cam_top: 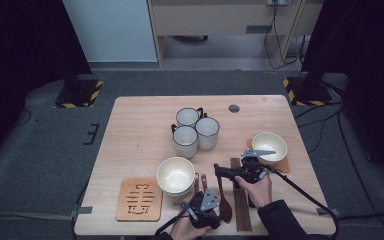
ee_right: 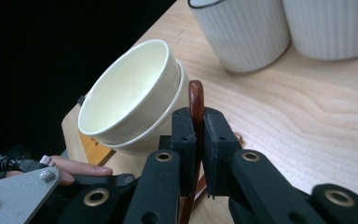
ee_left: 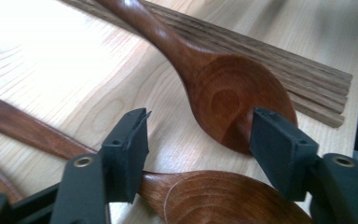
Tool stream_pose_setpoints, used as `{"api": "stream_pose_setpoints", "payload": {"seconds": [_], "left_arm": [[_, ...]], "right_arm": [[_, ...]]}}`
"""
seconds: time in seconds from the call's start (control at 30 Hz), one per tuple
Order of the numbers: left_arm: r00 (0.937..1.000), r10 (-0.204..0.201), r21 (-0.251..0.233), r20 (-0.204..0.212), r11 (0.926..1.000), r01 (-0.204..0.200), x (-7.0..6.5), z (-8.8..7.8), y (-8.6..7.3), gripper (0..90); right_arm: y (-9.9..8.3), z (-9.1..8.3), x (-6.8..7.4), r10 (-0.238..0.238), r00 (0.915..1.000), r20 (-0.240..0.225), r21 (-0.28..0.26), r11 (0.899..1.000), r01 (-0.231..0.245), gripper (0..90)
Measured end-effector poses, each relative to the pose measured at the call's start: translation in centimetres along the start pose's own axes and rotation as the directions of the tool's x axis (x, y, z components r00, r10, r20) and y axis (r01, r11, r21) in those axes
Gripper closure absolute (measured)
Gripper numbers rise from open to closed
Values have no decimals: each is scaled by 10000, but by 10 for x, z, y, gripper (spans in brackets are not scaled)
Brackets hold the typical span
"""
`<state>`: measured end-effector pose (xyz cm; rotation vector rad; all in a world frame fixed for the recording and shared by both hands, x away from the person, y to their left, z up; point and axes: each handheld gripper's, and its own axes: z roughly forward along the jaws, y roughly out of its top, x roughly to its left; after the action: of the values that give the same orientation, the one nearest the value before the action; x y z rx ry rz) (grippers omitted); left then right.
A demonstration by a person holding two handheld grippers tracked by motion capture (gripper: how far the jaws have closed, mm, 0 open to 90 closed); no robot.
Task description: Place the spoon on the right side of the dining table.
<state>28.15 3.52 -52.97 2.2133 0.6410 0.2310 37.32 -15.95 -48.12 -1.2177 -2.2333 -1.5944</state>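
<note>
Two dark wooden spoons lie side by side near the table's front edge. My right gripper is shut on the handle end of the longer spoon, which stays low over the table. That spoon's bowl lies just beyond my left gripper. The left jaws stand open, level with the tabletop, and the second spoon's bowl lies under and between them; the pads do not press on it.
Two stacked cream bowls sit left of the spoons, beside a carved wooden trivet. Wooden chopsticks lie right of the spoons. Three white mugs stand mid-table, and another bowl rests on a coaster at right.
</note>
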Motion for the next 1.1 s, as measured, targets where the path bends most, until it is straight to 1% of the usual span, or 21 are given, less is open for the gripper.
{"api": "stream_pose_setpoints", "payload": {"seconds": [0.07,0.1,0.13,0.17,0.4,0.43,0.47,0.5,0.57,0.67,0.8,0.87,0.93,1.0,1.1], "left_arm": [[10000,-20,-107,-61,9999,20,0,-1,0,397],[10000,-20,-107,-61,9999,20,0,-1,0,399],[10000,-23,-265,-91,9996,21,0,-3,1,400],[9999,-41,-428,-141,9991,35,1,-5,2,399],[9989,-275,-838,-376,9962,243,5,-12,4,405],[9989,-275,-838,-376,9962,243,5,-12,4,406],[9986,-315,-996,-426,9947,272,6,-15,6,407],[9986,-315,-996,-426,9947,272,6,-15,6,408],[9982,-384,-1229,-469,9919,324,6,-19,8,410],[9975,-499,-1451,-496,9885,423,8,-24,10,413],[9963,-694,-1856,-509,9809,588,10,-32,13,416],[9961,-716,-1951,-519,9789,602,11,-36,14,417],[9958,-747,-2124,-537,9752,617,12,-40,16,417],[9956,-764,-2215,-534,9731,628,12,-43,18,416],[9952,-823,-2450,-528,9672,670,13,-50,21,412]], "right_arm": [[1,-2,0,-130,9999,101,-163,9998,132,843],[1,-2,0,-130,9999,101,-163,9998,132,843],[4,-5,0,-204,9996,194,-365,9991,211,842],[4,-6,-1,-231,9995,202,-405,9989,240,842],[12,-19,-2,-199,9992,335,-1046,9942,233,842],[13,-20,-2,-191,9993,327,-1076,9939,225,842],[14,-22,-2,-231,9990,376,-1163,9928,274,842],[15,-23,-2,-218,9990,384,-1184,9926,262,841],[17,-26,-2,-196,9989,436,-1344,9906,252,842],[19,-29,-2,-186,9987,478,-1496,9884,256,842],[22,-34,-2,-217,9984,529,-1699,9850,304,842],[23,-36,-2,-213,9982,552,-1783,9835,308,842],[25,-39,-2,-178,9983,562,-1896,9814,282,842],[26,-41,-2,-245,9978,620,-2025,9786,366,842],[29,-45,-2,-247,9974,677,-2180,9752,389,842]]}}
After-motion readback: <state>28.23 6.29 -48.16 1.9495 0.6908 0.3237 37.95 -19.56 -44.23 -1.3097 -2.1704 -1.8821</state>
